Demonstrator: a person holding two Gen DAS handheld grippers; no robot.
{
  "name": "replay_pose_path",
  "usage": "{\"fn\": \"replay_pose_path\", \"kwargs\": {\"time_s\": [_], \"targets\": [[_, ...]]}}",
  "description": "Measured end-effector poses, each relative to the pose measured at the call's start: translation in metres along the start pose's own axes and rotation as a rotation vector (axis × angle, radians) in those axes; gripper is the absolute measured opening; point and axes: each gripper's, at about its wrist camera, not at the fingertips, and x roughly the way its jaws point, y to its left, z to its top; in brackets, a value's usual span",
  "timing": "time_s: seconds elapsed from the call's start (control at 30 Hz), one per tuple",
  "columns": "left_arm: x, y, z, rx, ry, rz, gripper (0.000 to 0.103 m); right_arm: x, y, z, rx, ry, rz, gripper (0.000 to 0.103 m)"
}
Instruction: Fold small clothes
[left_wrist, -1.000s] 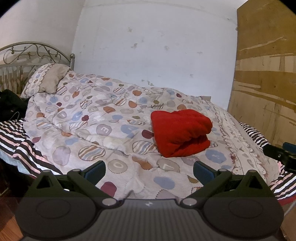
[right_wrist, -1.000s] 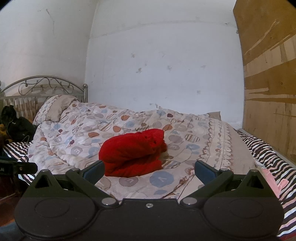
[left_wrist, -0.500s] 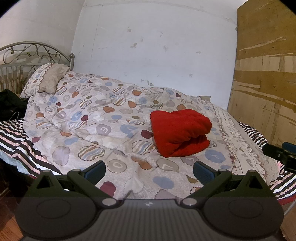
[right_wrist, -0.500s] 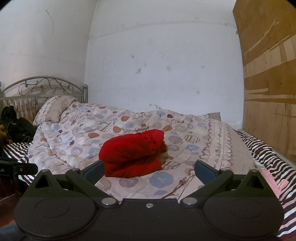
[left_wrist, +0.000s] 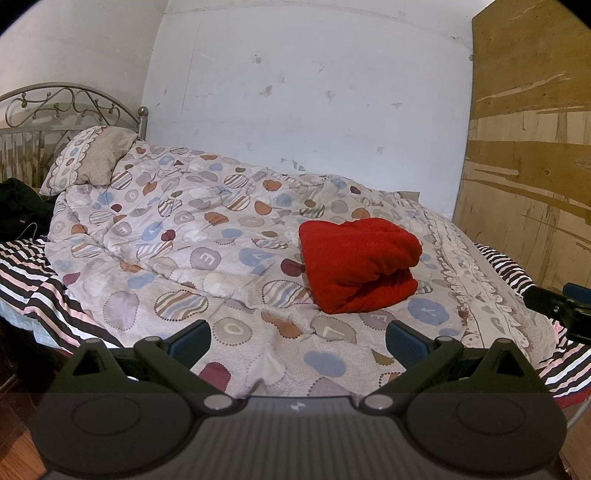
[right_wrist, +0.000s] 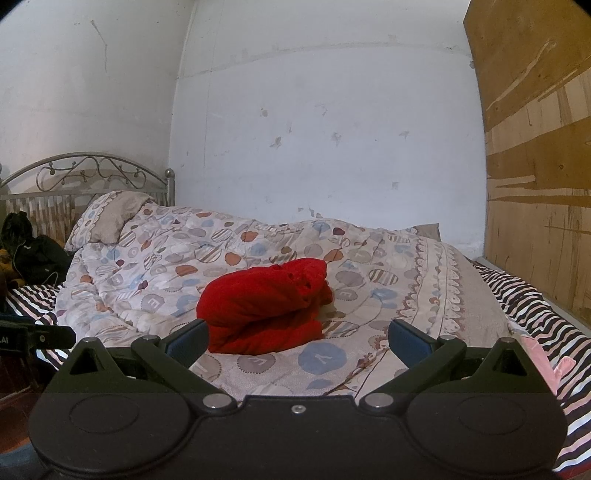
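A red garment (left_wrist: 360, 264) lies folded into a thick bundle on the patterned duvet (left_wrist: 192, 236); it also shows in the right wrist view (right_wrist: 266, 304). My left gripper (left_wrist: 297, 341) is open and empty, held back from the bed's near edge, with the bundle ahead and to the right. My right gripper (right_wrist: 297, 341) is open and empty, with the bundle just ahead, slightly left of centre. Neither gripper touches the garment. The right gripper's tip (left_wrist: 561, 306) shows at the right edge of the left wrist view.
A pillow (left_wrist: 92, 158) and metal headboard (left_wrist: 70, 107) are at the far left. A black bag (right_wrist: 33, 251) sits on the striped sheet (left_wrist: 33, 273). A wooden panel (left_wrist: 532, 166) stands at the right. A pink cloth (right_wrist: 543, 365) lies at the bed's right edge.
Both views have shifted very slightly; the red bundle stays in place and both grippers stay open.
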Motion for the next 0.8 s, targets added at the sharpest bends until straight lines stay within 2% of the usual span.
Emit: {"fn": "replay_pose_path", "kwargs": {"time_s": [0.8], "targets": [[0.0004, -0.0033, 0.0004, 0.001, 0.009, -0.011, 0.102, 0.0002, 0.0005, -0.0006, 0.0, -0.001, -0.002, 0.103]]}}
